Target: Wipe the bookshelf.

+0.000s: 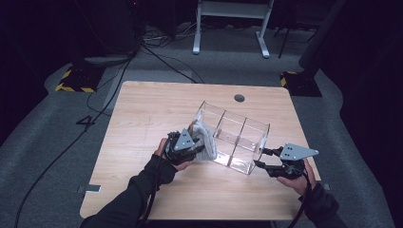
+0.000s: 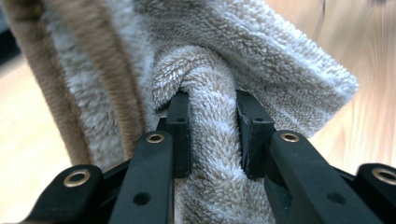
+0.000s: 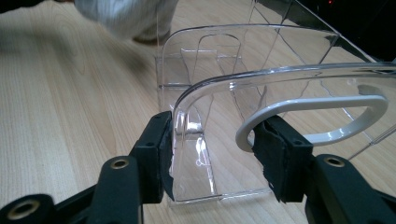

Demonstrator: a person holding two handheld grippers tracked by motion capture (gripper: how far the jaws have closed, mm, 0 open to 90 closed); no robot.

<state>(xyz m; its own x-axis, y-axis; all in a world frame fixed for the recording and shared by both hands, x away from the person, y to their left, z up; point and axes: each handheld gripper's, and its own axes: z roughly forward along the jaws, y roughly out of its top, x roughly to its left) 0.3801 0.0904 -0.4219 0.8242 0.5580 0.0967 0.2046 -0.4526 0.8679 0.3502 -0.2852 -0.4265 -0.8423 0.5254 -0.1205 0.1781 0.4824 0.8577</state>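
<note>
left tool (image 1: 192,137): clenched on a bunched fold of the towel (image 2: 205,116); both pads press into the pile, fabric bulges above the pads
towel: beige and white terry, hangs off the front of the left tool, drapes over the near end wall of the bin (image 1: 237,137); in the high view it lies between the left tool and the bin's first compartment
towel edge: tan band runs down the left side in the left gripper view
right tool (image 3: 219,154): grasping the bin's end; one pad on the outside of the clear wall, the other against the white handle (image 3: 322,109), wall and handle between the jaws
bin: clear plastic, three compartments with dividers, tilted, lifted at the left tool's side, lower corner near the right tool
bin place: between the two tools, touching both
white handle: curved loop, just inside the right tool's far pad
desk (image 1: 142,114): light wood, under both tools; round hole (image 1: 239,98) beyond the bin
hands: dark sleeves, one hand behind each tool
</note>
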